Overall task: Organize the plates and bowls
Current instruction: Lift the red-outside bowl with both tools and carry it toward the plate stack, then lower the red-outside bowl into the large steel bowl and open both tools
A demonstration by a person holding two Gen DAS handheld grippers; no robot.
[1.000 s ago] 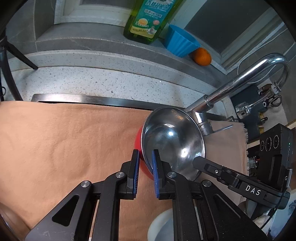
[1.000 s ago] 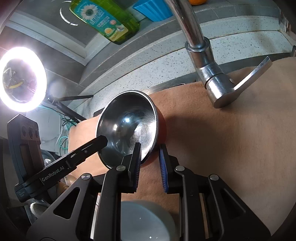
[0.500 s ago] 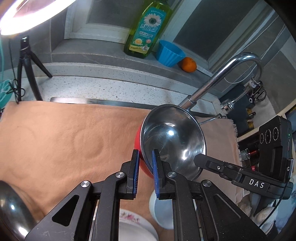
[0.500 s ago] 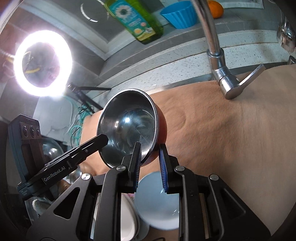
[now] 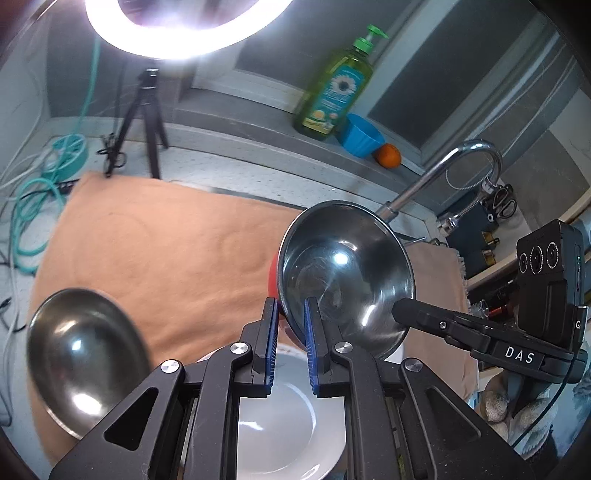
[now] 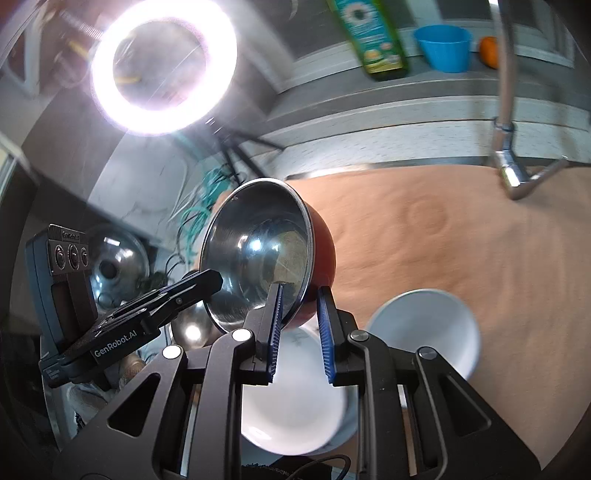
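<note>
Peach-coloured towel (image 5: 166, 251) covers the counter beneath both claws. Left gripper (image 5: 290, 347) and right gripper (image 6: 298, 326) each pinch opposite rim edges of the red-walled, steel-lined bowl (image 5: 343, 273), held tilted above a white round plate (image 5: 284, 417).

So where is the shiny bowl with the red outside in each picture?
Left wrist view: the red-backed steel bowl is right of centre, tilted, its rim pinched by the left gripper.
Right wrist view: the same bowl is at centre, its rim between the right gripper fingers.
Shared landmark: the blue cup on the ledge, beside the green soap bottle.
</note>
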